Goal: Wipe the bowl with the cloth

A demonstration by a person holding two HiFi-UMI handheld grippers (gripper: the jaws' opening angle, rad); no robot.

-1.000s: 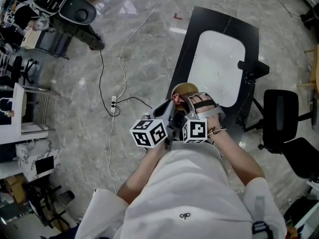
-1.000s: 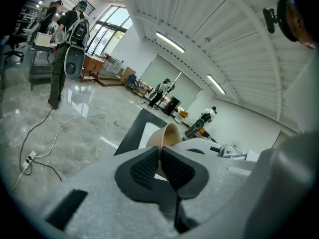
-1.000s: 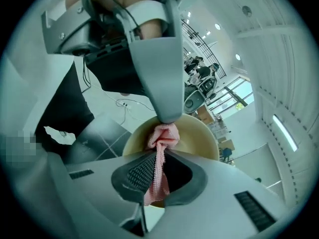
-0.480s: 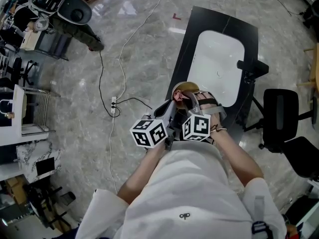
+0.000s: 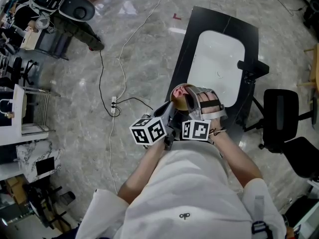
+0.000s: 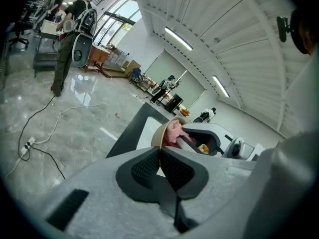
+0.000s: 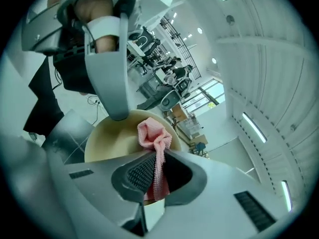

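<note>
My left gripper (image 6: 159, 152) is squeezed almost shut on the thin rim of the tan bowl (image 6: 157, 133), holding it over the near end of the black table (image 5: 185, 59). My right gripper (image 7: 158, 164) pinches the pink cloth (image 7: 152, 131), whose bunched end sits inside the bowl.

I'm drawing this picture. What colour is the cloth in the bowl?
The cloth is pink; the right gripper view shows it best.

Left tool (image 6: 159, 152) tight on bowl (image 6: 156, 136) rim
</note>
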